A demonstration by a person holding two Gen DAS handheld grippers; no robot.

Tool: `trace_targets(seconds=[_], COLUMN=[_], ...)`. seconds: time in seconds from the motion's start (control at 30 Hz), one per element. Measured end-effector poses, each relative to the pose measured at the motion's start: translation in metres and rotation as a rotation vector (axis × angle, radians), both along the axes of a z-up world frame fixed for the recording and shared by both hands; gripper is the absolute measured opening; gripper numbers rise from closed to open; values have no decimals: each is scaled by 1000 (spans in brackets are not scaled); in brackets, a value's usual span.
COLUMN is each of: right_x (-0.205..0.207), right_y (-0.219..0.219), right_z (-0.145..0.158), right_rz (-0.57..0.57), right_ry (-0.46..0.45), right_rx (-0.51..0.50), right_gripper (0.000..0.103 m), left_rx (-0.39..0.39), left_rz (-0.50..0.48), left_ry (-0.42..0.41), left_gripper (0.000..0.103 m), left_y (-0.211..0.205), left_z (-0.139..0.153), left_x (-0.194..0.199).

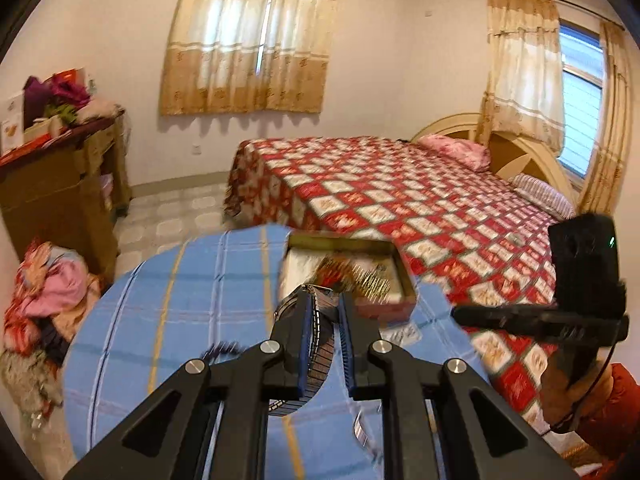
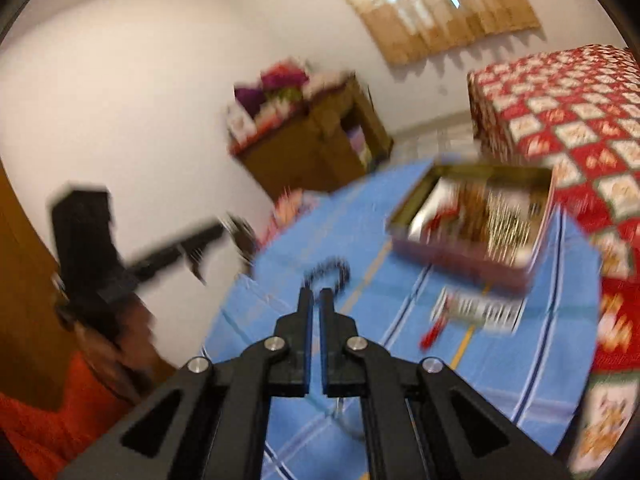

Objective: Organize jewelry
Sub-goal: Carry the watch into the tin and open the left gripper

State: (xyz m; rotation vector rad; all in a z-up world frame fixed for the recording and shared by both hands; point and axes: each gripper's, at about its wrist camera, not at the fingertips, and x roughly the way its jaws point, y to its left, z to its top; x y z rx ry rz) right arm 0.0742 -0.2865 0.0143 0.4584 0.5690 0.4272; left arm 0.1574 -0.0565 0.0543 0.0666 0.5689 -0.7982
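My left gripper [image 1: 325, 300] is shut on a metal stretch-band watch [image 1: 318, 356], held above the blue checked cloth [image 1: 180, 304] just short of the open jewelry tin [image 1: 400, 308]. The tin holds gold and red pieces. In the right wrist view my right gripper [image 2: 317, 298] is nearly closed with nothing visible between its fingers. A dark beaded bracelet [image 2: 328, 270] lies on the blue cloth [image 2: 520, 360] just past its tips. The tin [image 2: 460, 256] sits at the cloth's far right, with a jewelry card [image 2: 480, 314] and a small red piece [image 2: 432, 334] in front of it. The view is blurred.
The round cloth-covered table stands beside a bed with a red checked cover [image 1: 420, 200]. A wooden cabinet [image 1: 60, 192] with boxes on top stands at the left wall. A pile of clothes [image 1: 44, 300] lies on the floor. The right gripper [image 1: 560, 312] shows at the right in the left wrist view.
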Motion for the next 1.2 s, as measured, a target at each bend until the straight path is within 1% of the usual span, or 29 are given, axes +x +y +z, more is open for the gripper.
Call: trace_targets(seconds=[0.1,0.17,0.23,0.27,0.33,0.37,0.5,0.53,0.57,0.63,0.7,0.77,0.83,0.9,0.97,1.0,1.03,1.1,1.13,1.17,1.2], right_x=[21,42,58,71,88,91,116,122,125,122,108,96,84,77,70,66,65,60,59,57,55], right_y=[-16,-29,-40,-46,-56,-60,-64,-63,-63,-66,-68,-66,-66,-65,-64,-64,-64,-62,-61,-59,-58], right_z=[20,19,9,0,-15,-19,-38,-43,-46,-49,-46,-41,-35,-31,-28,-27,-27,-28,-29,-30,-31], right_rz=[-71,-106,-122,-125,-138,-151,-204,-212,-214,-202,-212,-219,-239,-249,-248,-246,-247,-256,-255,-248,-244], right_ry=[-55,-54,-41,-26,8,18,50,63,76,82,61,42,23,19,24,28,30,32,32,34,36], right_rx=[-66,-79,-90,-80,-56,-65,-153,-185,-205,-180,-181,-180,-169,-163,-150,-138,-133,-131,-132,-133,-136], right_gripper=[4,4,4,4,4,5,5,5,5,4,5,8,9,11,14,14,16,21,26,34,38], left_rx=[-20,-41,-49,-48,-35,-25,31,50,58,67,82,98,113,134,157,175,185,193,194,188,169], left_rz=[-24,-35,-40,-40,-45,-46,-59,-57,-55,-64,-76,-88,-99,-93,-78,-67,-56,-22,-12,-4,2], left_ry=[-21,-20,-14,-16,-15,-18,-22,-7,6,29,19,21,42,71,97,109,108,75,76,81,83], left_gripper=[13,13,13,13,13,13,13,13,13,13,13,13,13,14,32,58,77,78,78,78,78], left_y=[-33,-51,-71,-77,-97,-104,-134,-142,-145,-150,-152,-153,-152,-151,-150,-147,-146,-137,-134,-130,-124], left_z=[5,3,-3,-6,-15,-19,-45,-55,-59,-69,-74,-80,-87,-91,-94,-95,-97,-95,-93,-91,-86], left_x=[24,41,58,63,77,81,98,103,107,112,112,114,117,119,122,121,121,116,115,114,111])
